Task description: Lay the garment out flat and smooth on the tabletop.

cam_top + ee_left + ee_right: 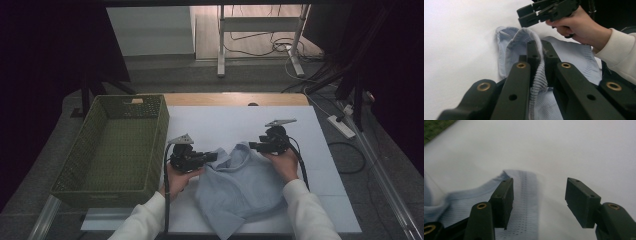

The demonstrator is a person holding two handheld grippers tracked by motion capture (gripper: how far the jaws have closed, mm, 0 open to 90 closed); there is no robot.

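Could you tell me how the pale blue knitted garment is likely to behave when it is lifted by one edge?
The pale blue knitted garment probably droops limply: it lies crumpled in folds. Likely light. Its ribbed edge, pinched in the left claw, may stretch rather than slip.

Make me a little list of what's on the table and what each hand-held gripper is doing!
garment: light blue knitted garment, crumpled on the white sheet
left hand-held gripper: shut on the garment's ribbed edge
right hand-held gripper: open above the garment's far edge, pads not pressing it
basket: green woven basket, left of the sheet, nothing seen inside
hands: one on each gripper, white sleeves
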